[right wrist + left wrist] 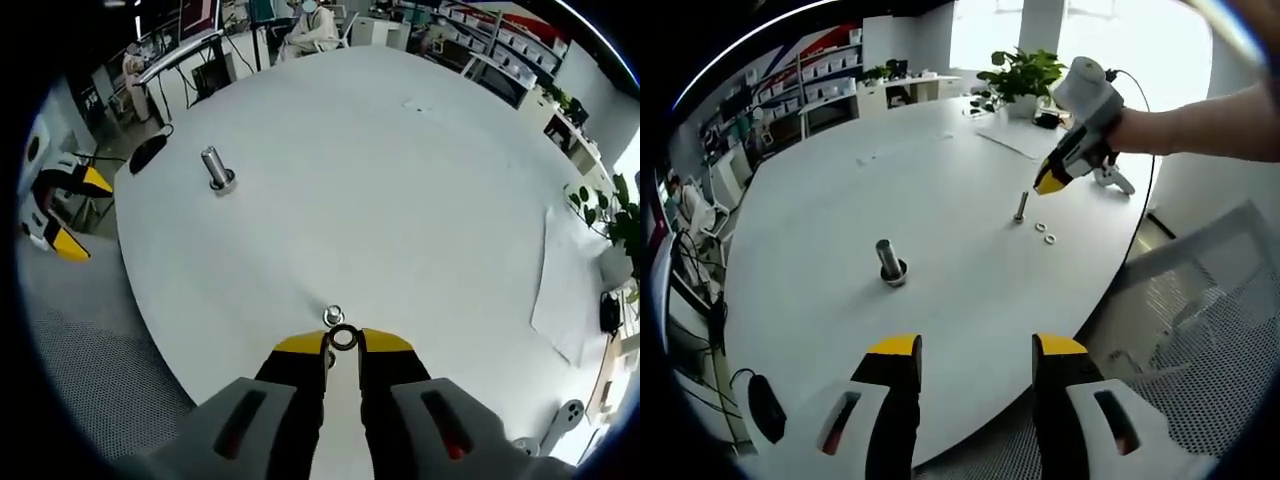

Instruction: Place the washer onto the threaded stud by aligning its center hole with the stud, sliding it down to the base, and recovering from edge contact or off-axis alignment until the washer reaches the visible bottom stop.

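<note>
My right gripper (343, 342) pinches a washer (343, 338) over the bolt (333, 317) near the table (400, 200) edge; my left gripper (975, 350) hangs released.

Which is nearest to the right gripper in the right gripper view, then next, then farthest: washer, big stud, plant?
1. Washer: between the fingertips of the right gripper.
2. Big stud: upper left, upright, out on the table.
3. Plant: far right edge, beyond the paper sheet.

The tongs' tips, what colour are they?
Yellow, on black and white bodies. The left gripper view shows it best, on the left tongs; the right tongs match.
</note>
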A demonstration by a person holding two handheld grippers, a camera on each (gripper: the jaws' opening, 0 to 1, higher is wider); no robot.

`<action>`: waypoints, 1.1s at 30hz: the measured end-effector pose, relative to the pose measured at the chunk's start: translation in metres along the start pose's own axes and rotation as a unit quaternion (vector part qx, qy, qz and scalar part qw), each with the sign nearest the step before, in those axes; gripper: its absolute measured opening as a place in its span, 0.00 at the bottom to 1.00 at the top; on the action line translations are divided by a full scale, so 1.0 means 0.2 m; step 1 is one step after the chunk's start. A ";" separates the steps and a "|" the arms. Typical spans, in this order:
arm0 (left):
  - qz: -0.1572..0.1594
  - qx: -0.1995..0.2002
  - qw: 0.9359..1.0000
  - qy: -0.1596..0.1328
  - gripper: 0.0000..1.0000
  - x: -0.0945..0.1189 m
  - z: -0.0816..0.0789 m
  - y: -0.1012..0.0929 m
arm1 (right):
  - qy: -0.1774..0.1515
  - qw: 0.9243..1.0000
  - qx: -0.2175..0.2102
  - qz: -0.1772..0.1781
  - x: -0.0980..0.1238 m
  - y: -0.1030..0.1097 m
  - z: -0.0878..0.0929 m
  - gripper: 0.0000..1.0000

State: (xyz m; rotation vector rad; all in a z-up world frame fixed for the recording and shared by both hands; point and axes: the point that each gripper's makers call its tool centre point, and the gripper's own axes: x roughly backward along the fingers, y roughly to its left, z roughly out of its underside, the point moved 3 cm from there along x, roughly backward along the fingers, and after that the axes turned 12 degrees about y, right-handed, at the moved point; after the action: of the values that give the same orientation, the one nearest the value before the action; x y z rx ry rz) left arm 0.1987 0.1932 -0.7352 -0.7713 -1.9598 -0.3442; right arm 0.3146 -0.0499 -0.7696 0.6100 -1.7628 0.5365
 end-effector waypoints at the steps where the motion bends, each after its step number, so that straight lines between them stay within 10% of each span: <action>1: 0.000 0.000 1.000 0.000 0.43 0.00 0.00 0.00 | -0.004 1.000 0.001 0.000 0.01 0.00 -0.01 0.13; 33: 0.000 -0.001 1.000 0.004 0.42 0.00 0.01 0.00 | 0.029 0.998 0.054 0.005 -0.06 0.02 -0.09 0.13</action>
State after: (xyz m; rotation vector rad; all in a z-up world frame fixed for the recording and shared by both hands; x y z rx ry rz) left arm 0.1979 0.1939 -0.7365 -0.7699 -1.9521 -0.3475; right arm 0.3280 -0.0335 -0.7763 0.6546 -1.6919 0.6531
